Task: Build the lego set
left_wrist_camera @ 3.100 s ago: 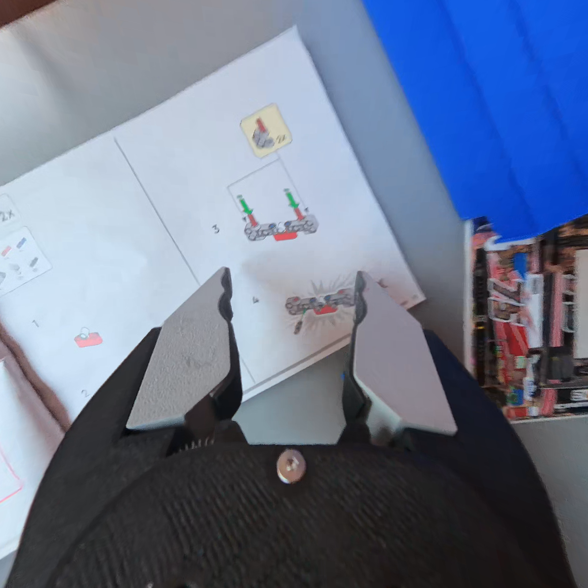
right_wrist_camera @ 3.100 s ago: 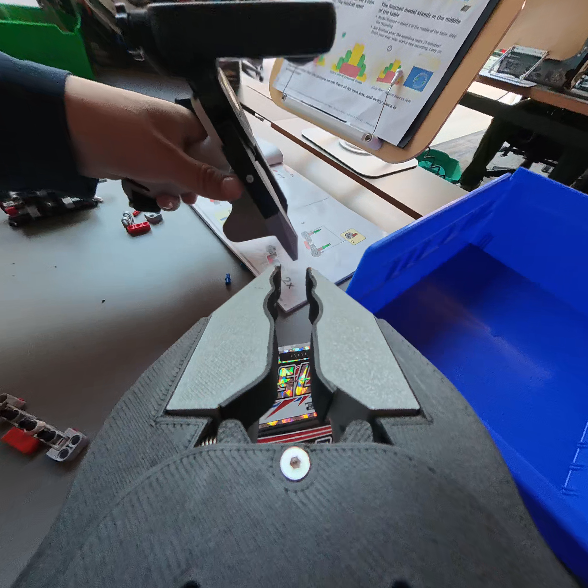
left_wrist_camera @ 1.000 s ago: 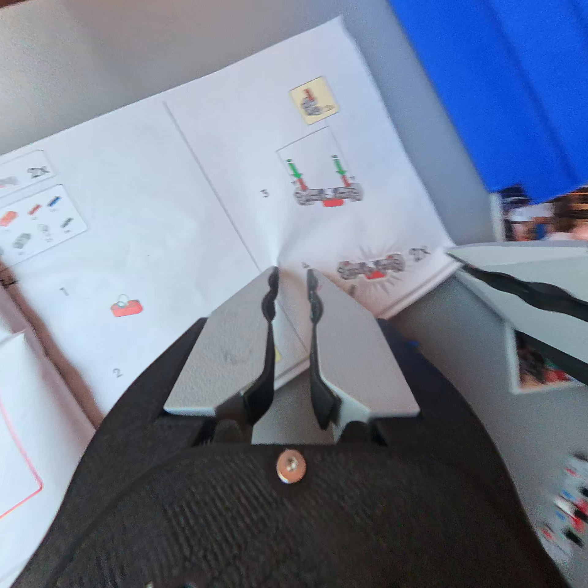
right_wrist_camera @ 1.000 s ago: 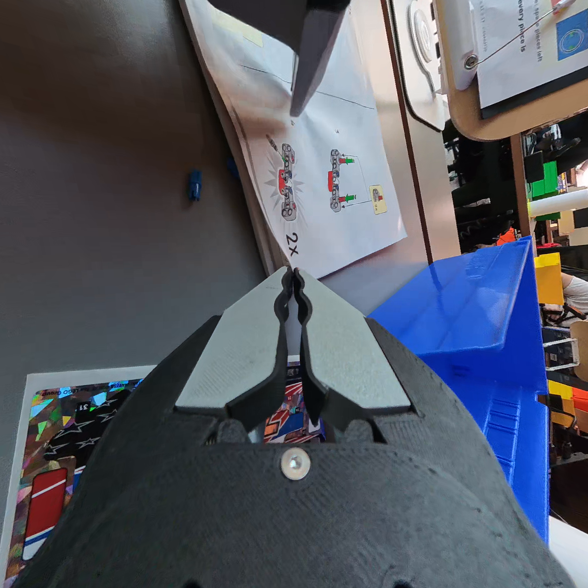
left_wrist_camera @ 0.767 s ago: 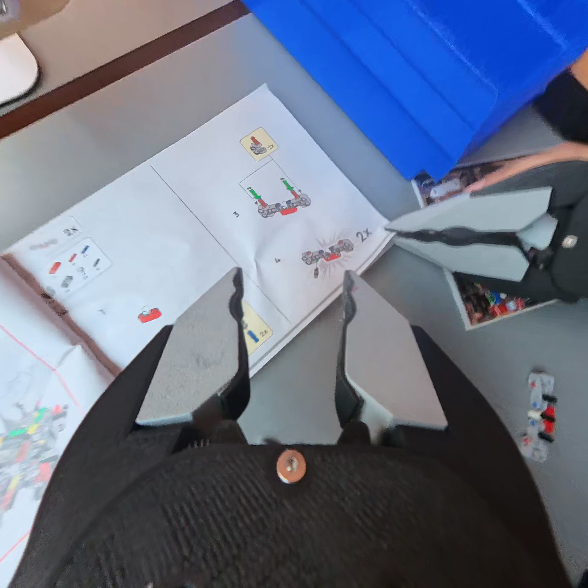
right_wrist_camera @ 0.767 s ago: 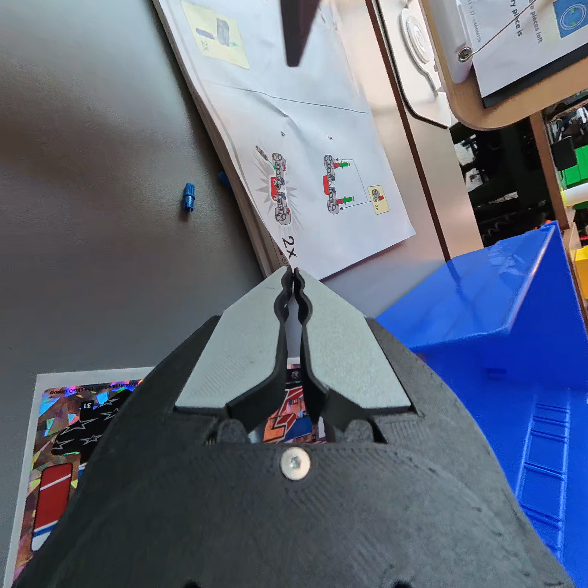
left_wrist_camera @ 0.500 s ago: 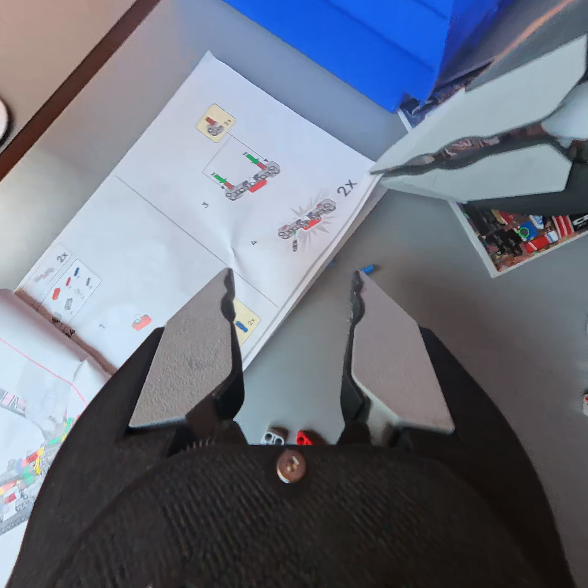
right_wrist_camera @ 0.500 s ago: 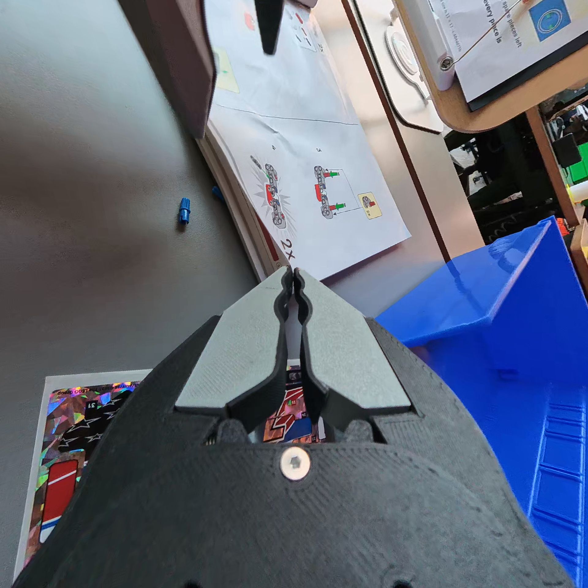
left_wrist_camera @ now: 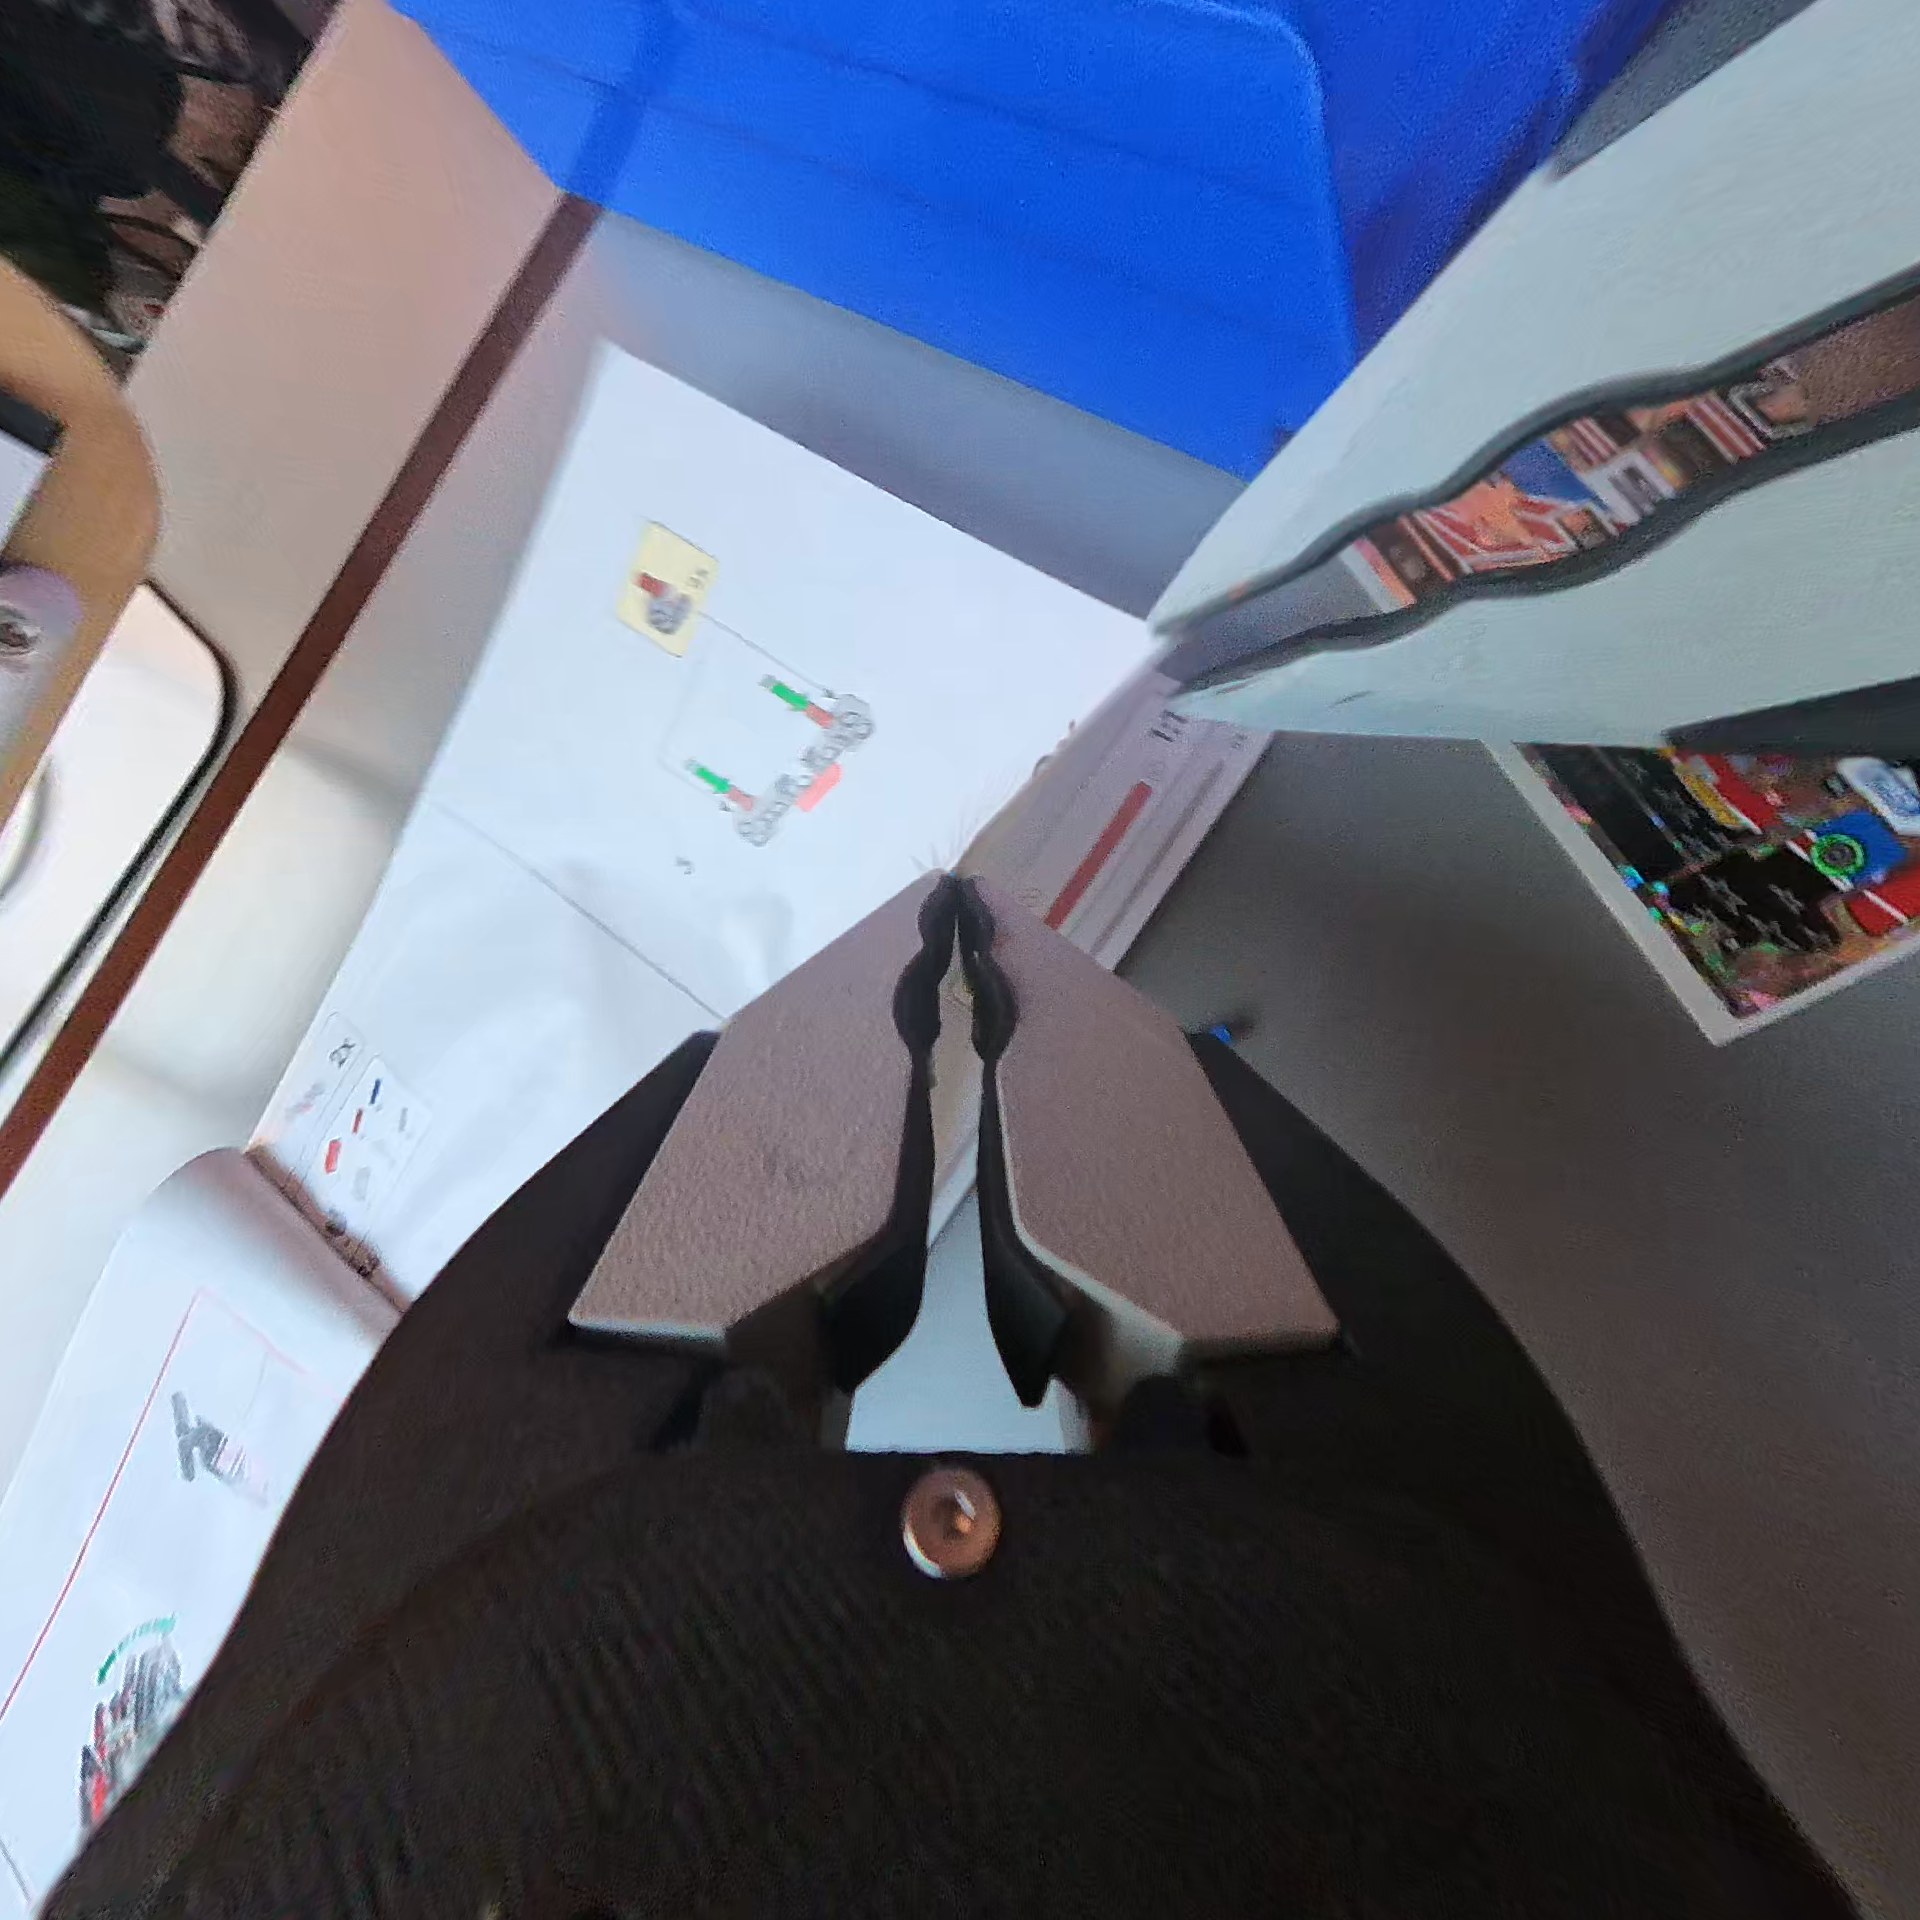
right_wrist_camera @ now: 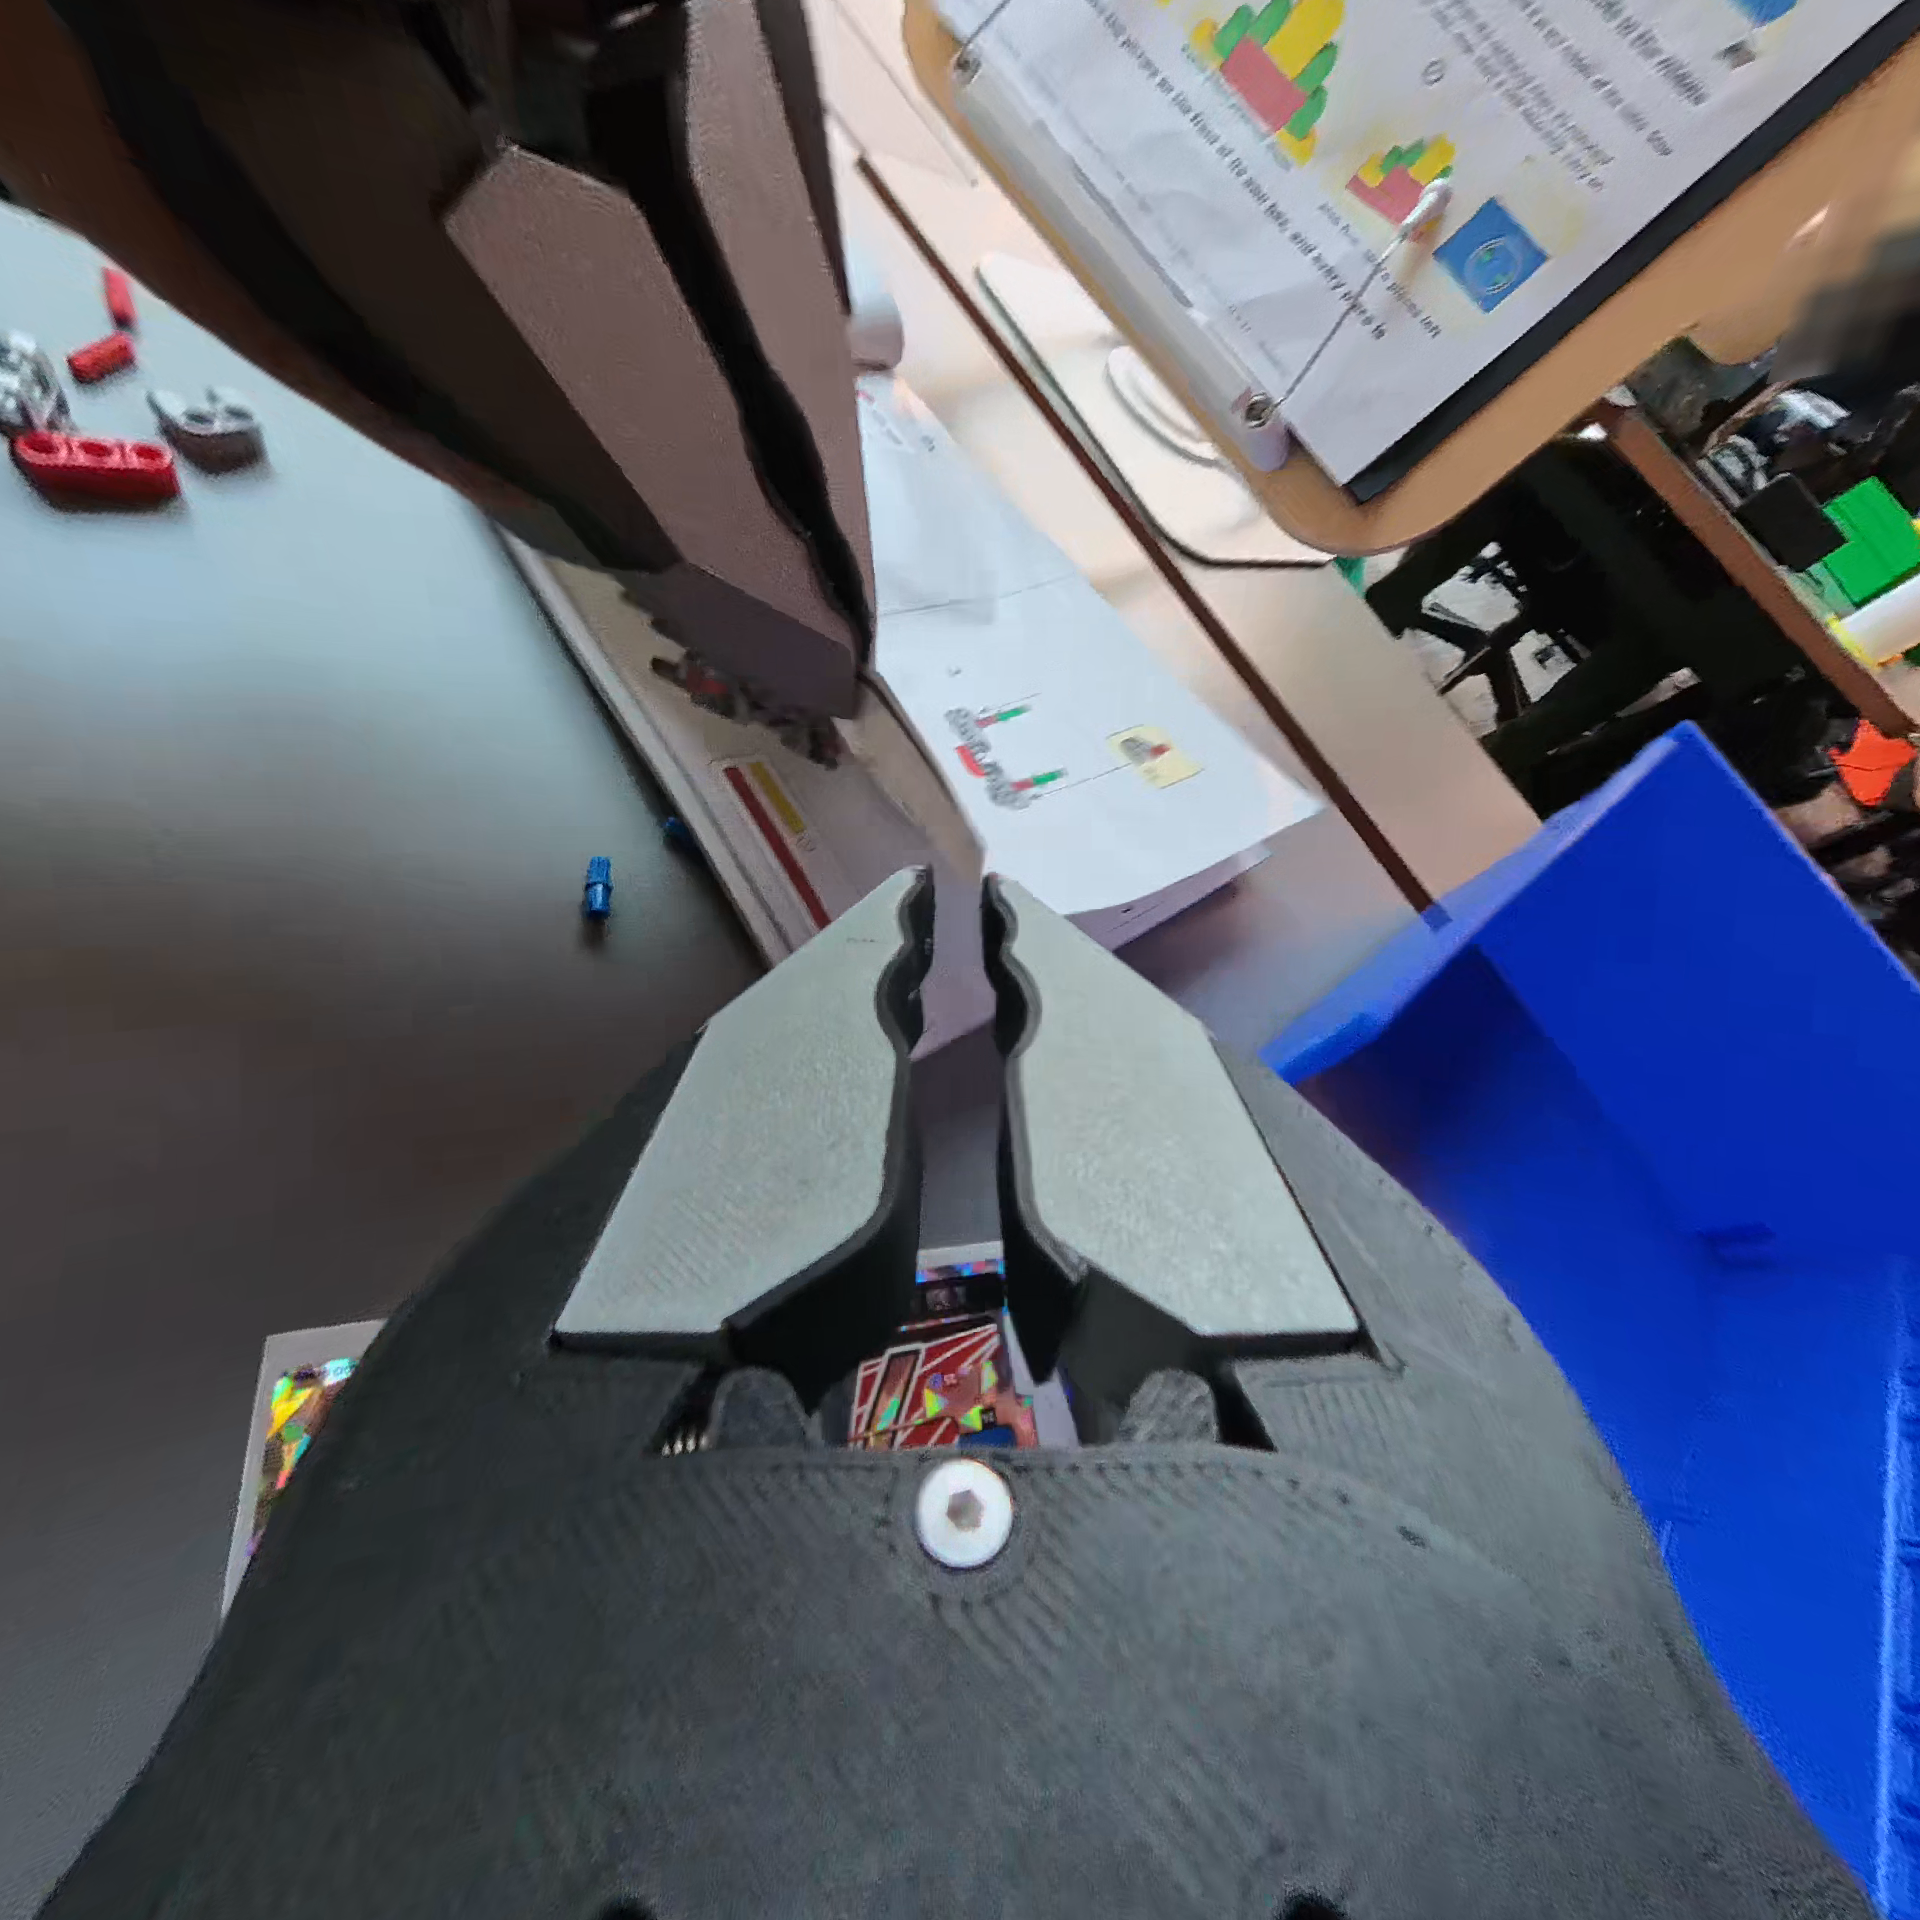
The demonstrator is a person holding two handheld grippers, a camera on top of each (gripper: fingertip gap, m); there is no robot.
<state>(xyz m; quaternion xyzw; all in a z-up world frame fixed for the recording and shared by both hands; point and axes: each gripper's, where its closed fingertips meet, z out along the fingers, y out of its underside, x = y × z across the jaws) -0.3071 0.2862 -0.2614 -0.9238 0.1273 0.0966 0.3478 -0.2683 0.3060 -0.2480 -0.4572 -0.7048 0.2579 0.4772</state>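
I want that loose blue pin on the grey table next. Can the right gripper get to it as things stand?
Probably yes: the blue pin lies bare on the table, left of the right gripper; the left gripper hangs above the booklet instead.

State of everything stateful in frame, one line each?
left gripper: shut, tips pinching the top page at its edge
right gripper: slightly open, page edge between fingers, not gripped
booklet: open on table, top page lifted at one edge
blue bin: upright, open-topped
blue pin: loose on table beside booklet
sticker sheet: flat on table
red beam: loose on table
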